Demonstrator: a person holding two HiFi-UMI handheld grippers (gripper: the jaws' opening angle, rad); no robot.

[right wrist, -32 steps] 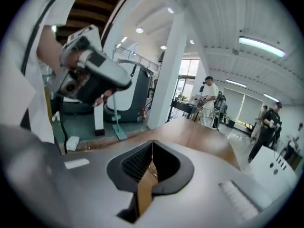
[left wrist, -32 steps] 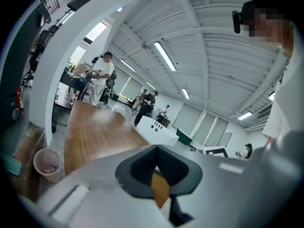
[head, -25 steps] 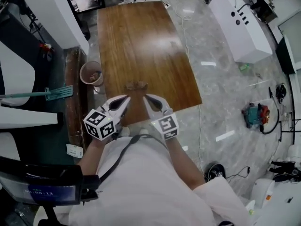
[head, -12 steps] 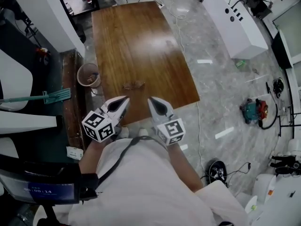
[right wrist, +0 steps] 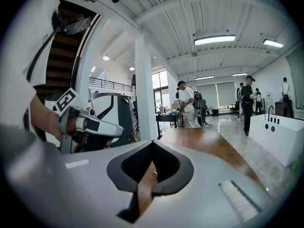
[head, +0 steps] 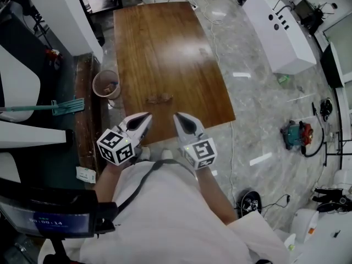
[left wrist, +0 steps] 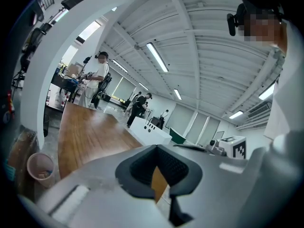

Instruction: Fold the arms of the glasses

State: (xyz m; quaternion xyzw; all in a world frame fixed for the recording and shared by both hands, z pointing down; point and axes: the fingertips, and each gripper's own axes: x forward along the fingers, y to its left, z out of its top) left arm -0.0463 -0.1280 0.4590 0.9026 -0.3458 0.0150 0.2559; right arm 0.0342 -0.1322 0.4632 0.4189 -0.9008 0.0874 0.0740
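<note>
The glasses [head: 159, 98], thin and brownish, lie on the wooden table [head: 165, 48] near its front edge, arms too small to make out. Both grippers hover just short of them, side by side, tips pointing at the table. My left gripper [head: 147, 116] is shut with nothing in it, and its own view shows the jaws closed [left wrist: 156, 147] with table beyond. My right gripper [head: 177, 116] is likewise shut and empty. In the right gripper view [right wrist: 153, 144] a small speck, likely the glasses [right wrist: 154, 174], shows through the gap below the closed tips.
A round bin [head: 106, 85] with scraps stands on the floor at the table's left edge, a green mop [head: 60, 108] beside it. A white counter [head: 278, 26] and cables lie to the right. Several people stand at the far end of the room [right wrist: 187, 103].
The right gripper has drawn back a little from the glasses, towards the person and slightly rightward. The left gripper has stayed put. The glasses lie where they were.
</note>
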